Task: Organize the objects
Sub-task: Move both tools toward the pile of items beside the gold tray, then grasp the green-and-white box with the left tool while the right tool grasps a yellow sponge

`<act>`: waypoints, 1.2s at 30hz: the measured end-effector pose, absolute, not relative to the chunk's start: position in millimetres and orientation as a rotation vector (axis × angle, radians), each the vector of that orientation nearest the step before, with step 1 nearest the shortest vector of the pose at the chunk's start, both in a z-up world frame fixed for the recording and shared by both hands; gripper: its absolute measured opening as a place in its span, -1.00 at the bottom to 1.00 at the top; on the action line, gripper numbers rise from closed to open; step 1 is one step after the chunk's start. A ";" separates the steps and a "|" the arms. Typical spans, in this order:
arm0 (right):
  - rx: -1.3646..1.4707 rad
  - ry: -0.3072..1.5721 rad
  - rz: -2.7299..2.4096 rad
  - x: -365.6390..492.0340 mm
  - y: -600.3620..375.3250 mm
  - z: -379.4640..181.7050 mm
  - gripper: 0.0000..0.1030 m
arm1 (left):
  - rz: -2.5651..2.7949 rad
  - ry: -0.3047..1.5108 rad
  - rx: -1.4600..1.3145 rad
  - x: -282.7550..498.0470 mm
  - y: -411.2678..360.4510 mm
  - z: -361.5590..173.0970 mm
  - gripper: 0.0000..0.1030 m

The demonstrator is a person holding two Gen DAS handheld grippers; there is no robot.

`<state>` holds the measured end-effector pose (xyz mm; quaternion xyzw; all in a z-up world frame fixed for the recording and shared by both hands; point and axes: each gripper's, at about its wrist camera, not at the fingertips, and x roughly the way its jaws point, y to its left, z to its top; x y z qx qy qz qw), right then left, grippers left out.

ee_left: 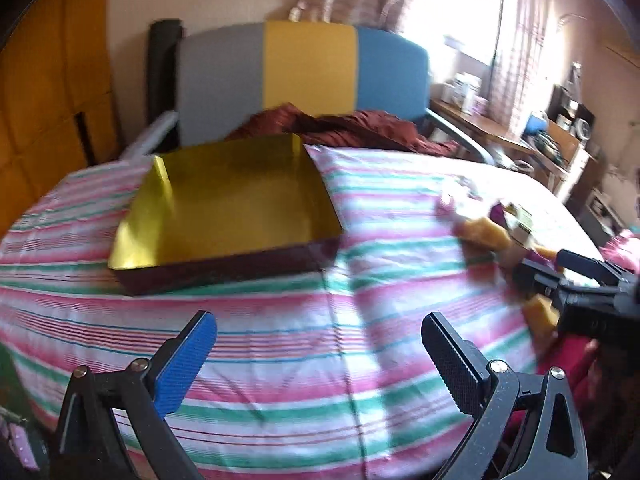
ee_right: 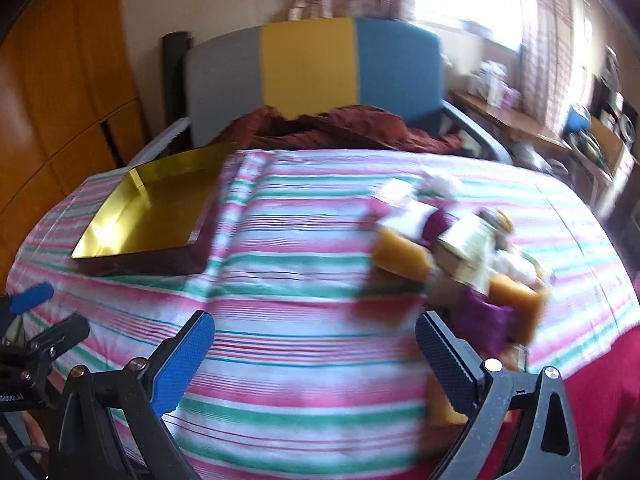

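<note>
Surface: a striped cloth (ee_left: 280, 340) in pink, green and white covers the whole work surface, creased down the middle.
Landmark: an open box with a gold inside (ee_left: 228, 204) lies flat on the cloth, nothing in it.
Objects to sort: a blurred pile of small items (ee_right: 452, 248), orange, purple and white, lies on the cloth well to the right of the box.
Behind the box: a chair back in grey, yellow and blue panels (ee_left: 308, 68), with a dark red cloth (ee_left: 348, 126) bunched at its foot.
Left of the box: orange wooden doors (ee_left: 48, 80).
Far right of the box: a curtained bright window (ee_left: 460, 12) and a cluttered desk (ee_left: 512, 136).
Left gripper (ee_left: 320, 364): jaws spread wide, nothing between them, over bare cloth in front of the box.
Right gripper (ee_right: 316, 360): jaws spread wide, holding nothing, just in front of the pile.
</note>
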<state>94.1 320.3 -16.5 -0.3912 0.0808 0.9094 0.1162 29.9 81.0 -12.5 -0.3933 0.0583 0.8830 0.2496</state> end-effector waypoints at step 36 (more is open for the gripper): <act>-1.367 0.406 2.551 154.5 473.9 -40.8 0.99 | 1.782 0.545 -0.936 -9.6 414.2 -25.4 0.83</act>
